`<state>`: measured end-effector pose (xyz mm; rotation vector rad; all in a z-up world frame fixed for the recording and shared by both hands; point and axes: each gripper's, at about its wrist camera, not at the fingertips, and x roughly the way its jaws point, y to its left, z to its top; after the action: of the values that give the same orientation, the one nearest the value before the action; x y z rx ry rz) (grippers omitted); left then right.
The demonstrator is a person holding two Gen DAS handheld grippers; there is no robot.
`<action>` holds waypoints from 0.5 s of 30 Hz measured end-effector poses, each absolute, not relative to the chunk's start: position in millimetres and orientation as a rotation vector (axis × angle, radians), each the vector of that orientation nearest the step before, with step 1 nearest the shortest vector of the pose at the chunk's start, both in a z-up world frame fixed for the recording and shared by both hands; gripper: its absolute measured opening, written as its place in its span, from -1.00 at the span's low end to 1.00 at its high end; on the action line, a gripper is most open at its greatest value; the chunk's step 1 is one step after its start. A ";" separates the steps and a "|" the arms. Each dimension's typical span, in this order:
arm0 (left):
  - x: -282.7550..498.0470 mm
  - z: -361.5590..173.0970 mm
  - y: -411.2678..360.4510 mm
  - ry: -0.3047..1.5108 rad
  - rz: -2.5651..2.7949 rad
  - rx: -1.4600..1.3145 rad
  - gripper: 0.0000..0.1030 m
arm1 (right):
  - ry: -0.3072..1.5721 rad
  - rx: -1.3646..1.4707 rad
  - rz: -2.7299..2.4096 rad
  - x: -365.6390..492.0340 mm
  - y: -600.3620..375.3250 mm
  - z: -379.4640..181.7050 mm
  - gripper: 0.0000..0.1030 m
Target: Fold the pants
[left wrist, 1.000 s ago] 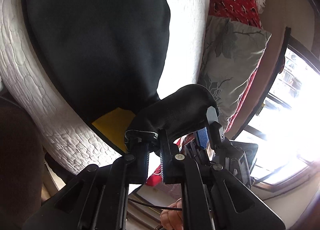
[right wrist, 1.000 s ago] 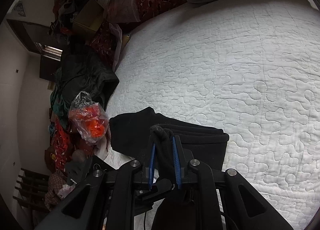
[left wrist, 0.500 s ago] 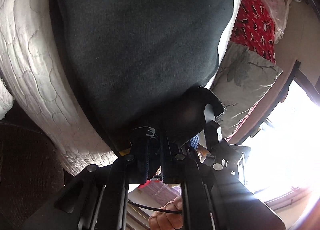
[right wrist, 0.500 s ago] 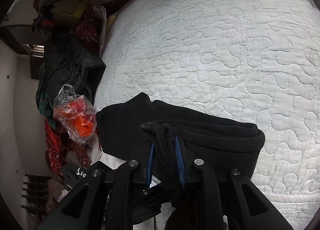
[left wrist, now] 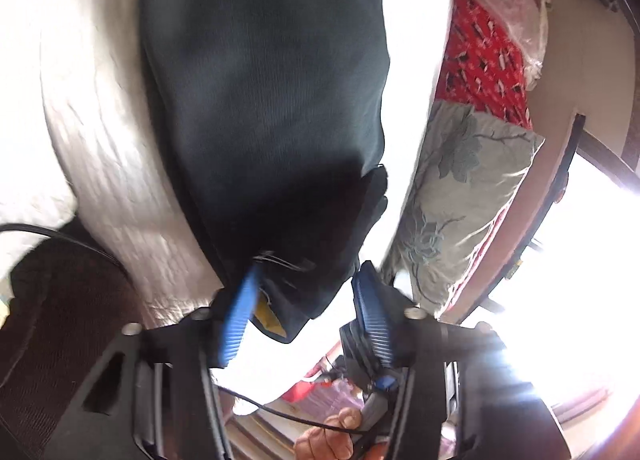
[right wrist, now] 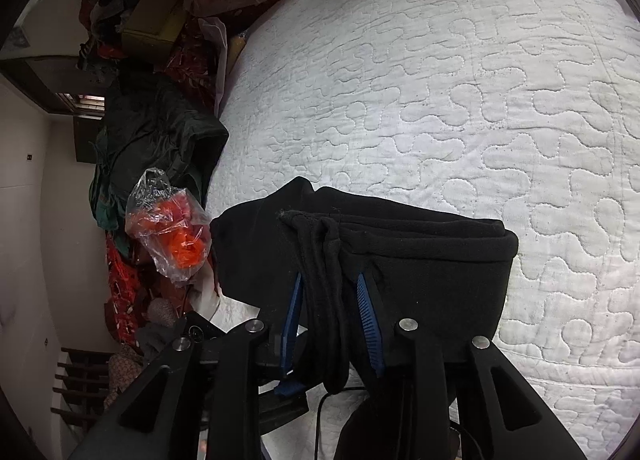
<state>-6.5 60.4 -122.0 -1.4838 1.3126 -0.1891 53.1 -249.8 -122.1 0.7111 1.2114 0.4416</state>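
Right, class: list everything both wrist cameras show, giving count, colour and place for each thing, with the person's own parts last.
pants: one, black, folded on the quilt's near edge
quilt: one, white, covering the bed
pillow: one, grey floral, right of the pants
red patterned cloth: one, above the pillow
plastic bag: one, clear with orange contents, left of the bed
dark clothes heap: one, beside the bed
hand: one, bottom of left view
left gripper: blue pads, jaws just opened, pants edge between them
right gripper: blue pads, jaws just opening, a fold between them

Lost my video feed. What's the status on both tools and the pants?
Left tool open, just released. Right tool just opening, fabric loose between pads. Pants folded on white quilt. Nothing in the way.
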 end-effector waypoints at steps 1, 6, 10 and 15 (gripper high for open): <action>-10.0 -118.5 66.2 1.294 -0.181 -1.476 0.16 | 1.194 0.716 0.451 48.5 -253.3 -117.5 -0.37; -13.6 -105.2 72.7 1.266 -0.178 -1.384 0.16 | 1.123 0.750 0.476 21.9 -274.7 -100.0 -0.25; 2.2 -94.9 43.9 1.314 -0.253 -1.257 0.16 | 1.093 0.816 0.489 5.3 -285.7 -104.1 -0.22; 33.1 -95.4 5.5 1.368 -0.297 -1.020 0.16 | 1.123 0.903 0.488 -0.2 -283.0 -131.7 -0.22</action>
<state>33.1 5.5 -95.4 -1.0198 1.3682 -0.2970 -0.2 -283.0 -131.7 0.9033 1.1229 0.4884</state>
